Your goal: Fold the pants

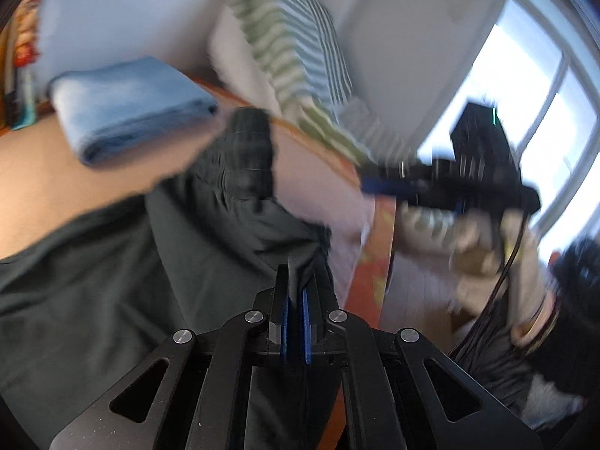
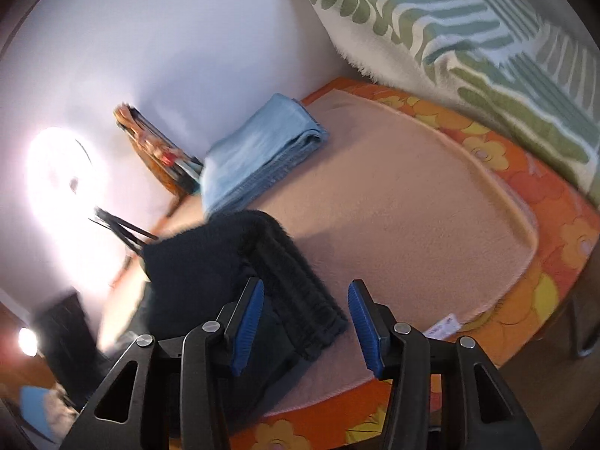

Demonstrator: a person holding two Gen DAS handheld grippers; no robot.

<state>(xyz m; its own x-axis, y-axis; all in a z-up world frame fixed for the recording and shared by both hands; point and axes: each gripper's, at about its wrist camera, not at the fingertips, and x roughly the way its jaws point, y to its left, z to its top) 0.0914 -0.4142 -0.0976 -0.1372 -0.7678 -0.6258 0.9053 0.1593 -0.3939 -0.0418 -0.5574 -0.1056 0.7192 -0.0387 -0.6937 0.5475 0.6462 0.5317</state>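
Dark grey-green pants (image 1: 210, 210) lie on the pink mat (image 1: 75, 172); their ribbed waistband (image 1: 251, 142) points away. My left gripper (image 1: 296, 273) is shut on a bunched fold of the pants cloth. In the right wrist view the same pants (image 2: 225, 281) lie partly folded at the mat's (image 2: 393, 195) near left, waistband (image 2: 296, 281) toward me. My right gripper (image 2: 305, 300) is open and empty just above that waistband; it also shows in the left wrist view (image 1: 378, 183), blurred, held above the mat's edge.
Folded light-blue jeans (image 2: 258, 150) lie at the mat's far side, also in the left wrist view (image 1: 127, 108). An orange flowered cover (image 2: 543, 195) borders the mat. A green-and-white striped blanket (image 2: 468, 18) is heaped behind. A bright window (image 1: 525, 112) is at right.
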